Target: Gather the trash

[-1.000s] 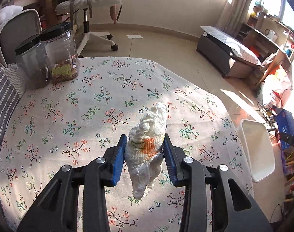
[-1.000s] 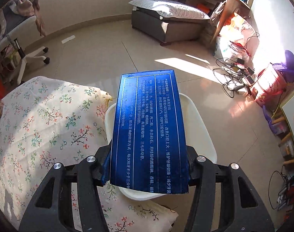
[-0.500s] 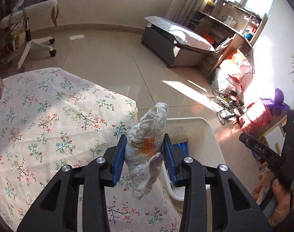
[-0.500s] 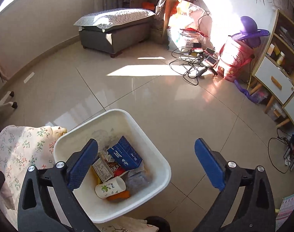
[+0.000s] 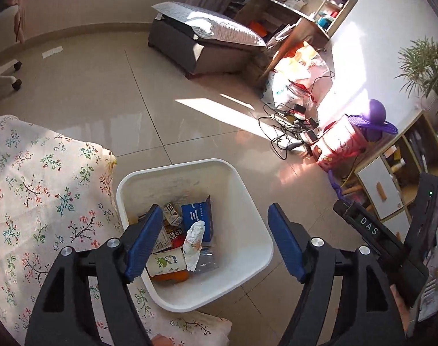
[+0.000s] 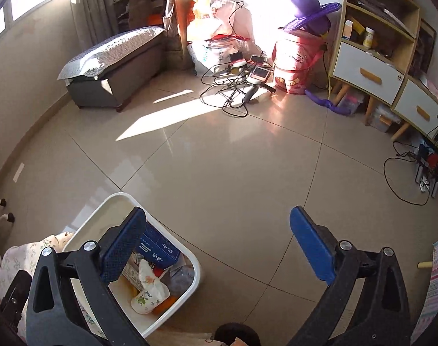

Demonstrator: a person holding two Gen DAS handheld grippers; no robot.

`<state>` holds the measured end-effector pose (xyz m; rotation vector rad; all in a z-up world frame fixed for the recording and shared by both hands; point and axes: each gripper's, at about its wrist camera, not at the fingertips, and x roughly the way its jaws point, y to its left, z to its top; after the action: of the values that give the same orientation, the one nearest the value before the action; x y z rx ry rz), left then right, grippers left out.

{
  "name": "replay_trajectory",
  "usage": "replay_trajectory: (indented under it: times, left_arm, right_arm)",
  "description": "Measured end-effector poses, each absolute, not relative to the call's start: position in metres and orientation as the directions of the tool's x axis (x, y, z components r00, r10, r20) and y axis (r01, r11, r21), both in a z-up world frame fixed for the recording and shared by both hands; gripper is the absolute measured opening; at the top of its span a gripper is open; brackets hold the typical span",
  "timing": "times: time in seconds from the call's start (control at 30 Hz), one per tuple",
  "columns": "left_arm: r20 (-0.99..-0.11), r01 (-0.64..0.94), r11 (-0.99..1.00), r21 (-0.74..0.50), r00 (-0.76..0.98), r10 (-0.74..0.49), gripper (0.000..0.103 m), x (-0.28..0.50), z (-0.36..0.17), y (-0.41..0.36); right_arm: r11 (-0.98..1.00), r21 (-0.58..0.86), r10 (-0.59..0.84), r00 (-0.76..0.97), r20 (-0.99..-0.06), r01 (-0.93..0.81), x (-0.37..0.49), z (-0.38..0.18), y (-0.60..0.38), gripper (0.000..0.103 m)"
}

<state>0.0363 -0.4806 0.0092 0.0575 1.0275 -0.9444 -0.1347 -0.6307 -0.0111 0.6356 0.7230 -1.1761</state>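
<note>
The left claw (image 5: 211, 240) is wide open and holds nothing; it hangs over the white bin (image 5: 249, 201). The crumpled tissue (image 5: 193, 240) lies inside the bin, on a paper cup (image 5: 164, 262) and beside the blue box (image 5: 197, 219). The right claw (image 6: 219, 248) is also wide and empty, over the floor to the right of the bin (image 6: 190, 256). Only the left view shows the flowered desk (image 5: 40, 178) touching the bin's left side; only the right view shows the cabinet (image 6: 368, 75).
</note>
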Motion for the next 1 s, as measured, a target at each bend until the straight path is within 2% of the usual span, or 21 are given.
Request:
replay_trajectory:
  times: [0.13, 0.23, 0.37, 0.43, 0.6, 0.77, 0.9, 1.0]
  left_arm:
    - [-0.751, 0.692, 0.680, -0.242, 0.310, -0.583, 0.090, 0.027, 0.021, -0.460]
    - [-0.693, 0.681, 0.721, -0.128, 0.458, -0.556, 0.096, 0.015, 0.037, -0.431]
    - [-0.587, 0.579, 0.813, 0.060, 0.679, -0.441, 0.096, -0.001, 0.058, -0.389]
    - [-0.553, 0.530, 0.842, 0.097, 0.732, -0.397, 0.097, -0.002, 0.063, -0.368]
    - [-0.568, 0.447, 0.892, 0.062, 0.751, -0.337, 0.097, 0.001, 0.064, -0.305]
    - [-0.582, 0.400, 0.915, 0.054, 0.757, -0.297, 0.097, -0.004, 0.052, -0.247]
    - [-0.616, 0.358, 0.933, 0.028, 0.741, -0.266, 0.097, -0.005, 0.037, -0.205]
    - [-0.643, 0.319, 0.948, -0.013, 0.723, -0.252, 0.096, -0.003, 0.025, -0.179]
  right_arm:
    - [0.316, 0.090, -0.587, 0.269, -0.764, 0.945, -0.135, -0.002, -0.609, 0.096]
    - [0.374, 0.086, -0.594, 0.309, -0.743, 0.924, -0.128, 0.004, -0.584, 0.096]
    - [0.457, 0.107, -0.567, 0.382, -0.729, 0.883, -0.122, 0.006, -0.539, 0.096]
    - [0.500, 0.077, -0.577, 0.398, -0.713, 0.863, -0.117, 0.008, -0.512, 0.096]
    - [0.588, 0.058, -0.589, 0.477, -0.652, 0.807, -0.114, 0.010, -0.450, 0.096]
    - [0.673, 0.072, -0.533, 0.550, -0.643, 0.736, -0.109, 0.002, -0.406, 0.096]
    - [0.735, 0.022, -0.522, 0.586, -0.620, 0.678, -0.097, 0.000, -0.373, 0.096]
    - [0.765, -0.003, -0.499, 0.589, -0.636, 0.644, -0.088, -0.006, -0.358, 0.096]
